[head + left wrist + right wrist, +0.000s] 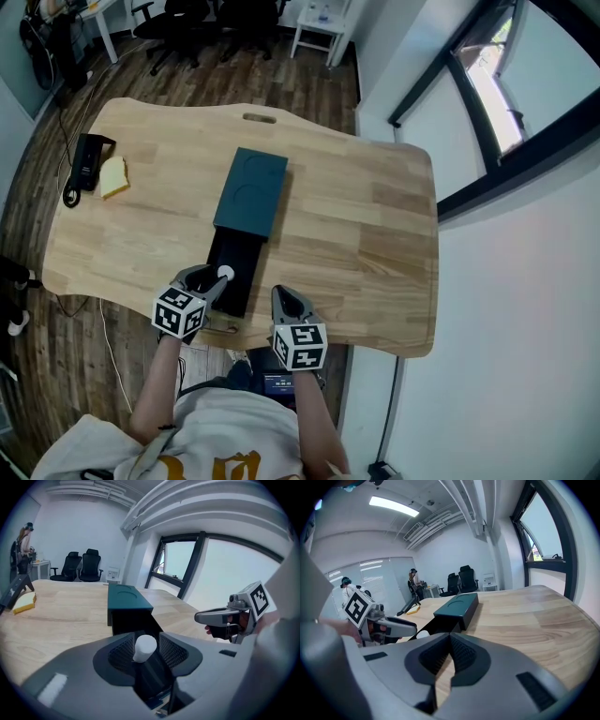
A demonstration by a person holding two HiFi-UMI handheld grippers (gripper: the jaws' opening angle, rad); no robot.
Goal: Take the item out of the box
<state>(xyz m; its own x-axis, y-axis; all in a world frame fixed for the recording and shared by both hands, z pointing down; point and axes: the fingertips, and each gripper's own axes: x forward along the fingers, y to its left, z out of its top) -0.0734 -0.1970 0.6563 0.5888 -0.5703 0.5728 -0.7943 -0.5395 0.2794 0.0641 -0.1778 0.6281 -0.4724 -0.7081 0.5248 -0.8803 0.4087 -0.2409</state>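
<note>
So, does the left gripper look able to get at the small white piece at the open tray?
Likely yes: the white piece stands between the left gripper's open jaws, nothing covers it, and the right gripper sits off to the side.

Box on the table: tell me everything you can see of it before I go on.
The box is a long sleeve-and-drawer pack lying flat near the middle of the wooden table. Its dark teal sleeve looks like matte card, with two faint circles pressed into the top. A black drawer is slid out toward the person. A small white item sits at the drawer's near end, between the fingers of the left gripper, which stand apart around it.
</note>
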